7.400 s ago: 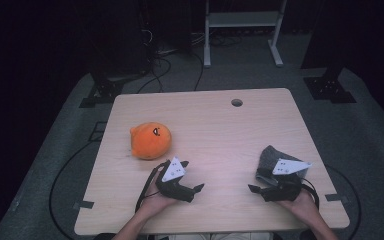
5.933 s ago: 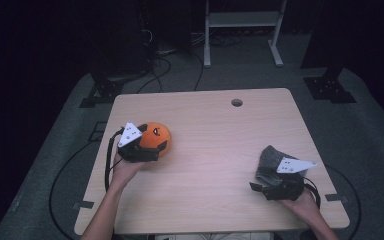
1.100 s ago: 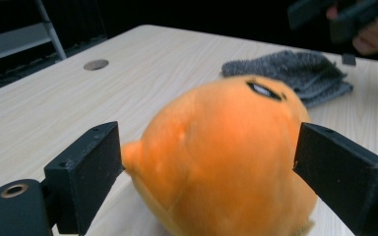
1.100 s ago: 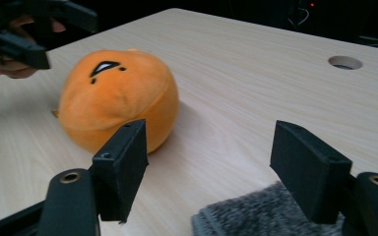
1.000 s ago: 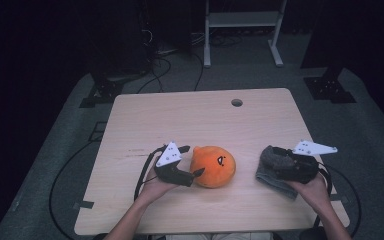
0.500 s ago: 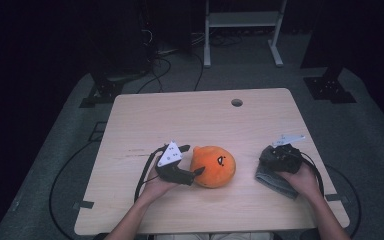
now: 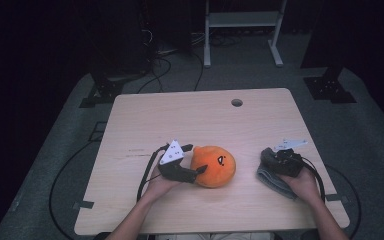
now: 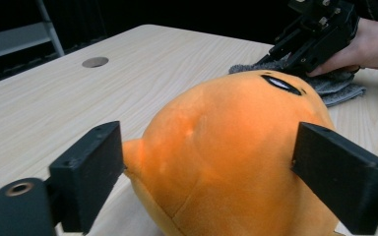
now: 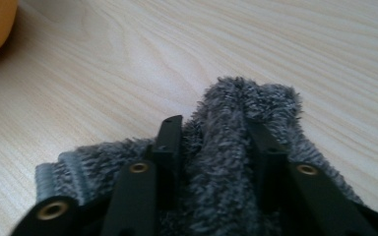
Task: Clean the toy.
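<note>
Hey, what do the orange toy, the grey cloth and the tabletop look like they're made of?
Orange toy: soft plush fabric, going by its matte short nap and stitched seam. Grey cloth: probably terry or microfibre; its pile is fuzzy and shaggy. Tabletop: pale wood or wood-look laminate, smooth with printed-looking grain; which one, I can't tell.

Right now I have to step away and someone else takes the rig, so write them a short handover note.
Left gripper: jaws wide around the orange plush toy, one on each side; whether they press it is unclear.
Right gripper: jaws have just been closing and pinch a raised fold of the grey cloth.
Toy sits near the middle of the table's front half; cloth lies at the right, apart from the toy.
Done: both things are reached, cloth gripped.
Left, probably: lift the cloth and bring it to the toy.
</note>
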Demonstrator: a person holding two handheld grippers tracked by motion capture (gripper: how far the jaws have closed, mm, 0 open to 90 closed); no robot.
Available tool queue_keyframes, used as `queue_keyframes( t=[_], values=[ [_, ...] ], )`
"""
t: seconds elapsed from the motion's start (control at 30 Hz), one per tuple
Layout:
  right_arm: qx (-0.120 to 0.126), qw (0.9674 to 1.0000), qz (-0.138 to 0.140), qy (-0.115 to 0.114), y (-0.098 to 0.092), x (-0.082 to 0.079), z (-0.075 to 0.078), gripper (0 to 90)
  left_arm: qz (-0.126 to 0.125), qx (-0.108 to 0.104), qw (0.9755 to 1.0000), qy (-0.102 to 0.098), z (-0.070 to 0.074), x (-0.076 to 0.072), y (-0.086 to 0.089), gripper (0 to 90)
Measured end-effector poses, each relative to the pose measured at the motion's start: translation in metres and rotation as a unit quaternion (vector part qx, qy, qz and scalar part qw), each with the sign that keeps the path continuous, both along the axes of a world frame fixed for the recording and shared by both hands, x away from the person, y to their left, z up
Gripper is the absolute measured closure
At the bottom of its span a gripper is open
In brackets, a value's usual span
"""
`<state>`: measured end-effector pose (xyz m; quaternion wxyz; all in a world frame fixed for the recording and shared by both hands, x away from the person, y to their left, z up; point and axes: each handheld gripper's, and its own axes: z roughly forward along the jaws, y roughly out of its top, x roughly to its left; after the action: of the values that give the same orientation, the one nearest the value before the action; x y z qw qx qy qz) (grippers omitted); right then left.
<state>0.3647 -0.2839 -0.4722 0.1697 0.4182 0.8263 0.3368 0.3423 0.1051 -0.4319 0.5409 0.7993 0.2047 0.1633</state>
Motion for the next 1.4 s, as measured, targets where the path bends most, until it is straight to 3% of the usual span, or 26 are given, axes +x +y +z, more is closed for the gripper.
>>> queue_keyframes(
  t=[0.13,0.23,0.3,0.37,0.47,0.53,0.6,0.63,0.67,0.7,0.77,0.87,0.9,0.97,1.07,1.13,1.2,1.3,1.4],
  values=[
    [0.006,1.0000,-0.002,0.004,-0.001,-0.001,0.000,68.3,-0.010,0.006,0.9999,0.001,-0.002,0.000,-0.003,20.8],
    [0.011,0.9999,-0.004,0.009,-0.003,-0.002,0.001,74.5,-0.023,0.014,0.9996,0.008,-0.004,-0.001,-0.005,30.3],
    [0.013,0.9999,-0.003,0.010,-0.004,-0.004,0.003,76.0,-0.026,0.020,0.9993,0.018,-0.006,-0.001,-0.007,31.7],
    [0.006,0.9999,0.003,-0.008,-0.002,-0.009,0.008,76.4,-0.026,0.022,0.9992,0.019,-0.007,0.000,-0.008,32.3],
    [0.030,0.9982,0.025,-0.046,0.004,-0.021,0.021,76.8,-0.022,0.021,0.9992,0.025,-0.008,0.000,-0.009,33.4],
    [0.069,0.9934,0.054,-0.074,0.011,-0.033,0.033,76.9,-0.019,0.020,0.9992,0.028,-0.008,0.000,-0.010,33.8],
    [0.094,0.9885,0.077,-0.090,0.019,-0.043,0.040,76.9,-0.016,0.017,0.9994,0.025,-0.009,0.000,-0.011,33.9],
    [0.105,0.9848,0.093,-0.103,0.027,-0.051,0.045,76.9,-0.015,0.016,0.9994,0.026,-0.009,0.001,-0.012,33.9],
    [0.118,0.9792,0.118,-0.116,0.038,-0.060,0.050,76.9,-0.012,0.015,0.9995,0.027,-0.009,0.001,-0.013,34.4],
    [0.118,0.9792,0.118,-0.116,0.038,-0.060,0.050,76.9,-0.009,0.012,0.9994,0.031,-0.009,0.001,-0.014,34.4],
    [0.127,0.9728,0.145,-0.128,0.054,-0.066,0.055,77.1,0.001,0.012,0.9990,0.042,-0.009,0.003,-0.017,35.1],
    [0.126,0.9662,0.180,-0.135,0.090,-0.070,0.057,77.2,0.014,0.009,0.9987,0.048,-0.011,0.004,-0.019,36.7],
    [0.126,0.9662,0.180,-0.135,0.090,-0.070,0.057,77.2,0.017,0.010,0.9987,0.047,-0.011,0.003,-0.020,36.7],
    [0.097,0.9681,0.182,-0.143,0.102,-0.068,0.055,77.2,0.023,0.007,0.9985,0.049,-0.012,0.002,-0.020,37.2],
    [0.092,0.9708,0.174,-0.137,0.099,-0.065,0.047,77.6,0.018,0.011,0.9984,0.053,-0.011,0.004,-0.017,37.3],
    [0.087,0.9738,0.163,-0.133,0.092,-0.065,0.045,77.6,0.012,0.011,0.9982,0.058,-0.010,0.004,-0.016,37.3],
    [0.070,0.9798,0.141,-0.124,0.082,-0.063,0.039,77.2,-0.004,0.008,0.9972,0.074,-0.010,0.006,-0.013,36.6],
    [0.047,0.9866,0.120,-0.101,0.075,-0.055,0.030,77.2,-0.036,0.022,0.9960,0.078,-0.007,0.004,-0.010,31.4],
    [0.055,0.9867,0.117,-0.098,0.072,-0.052,0.030,77.2,-0.039,0.049,0.9961,0.062,-0.005,-0.001,-0.011,25.9]
  ],
)
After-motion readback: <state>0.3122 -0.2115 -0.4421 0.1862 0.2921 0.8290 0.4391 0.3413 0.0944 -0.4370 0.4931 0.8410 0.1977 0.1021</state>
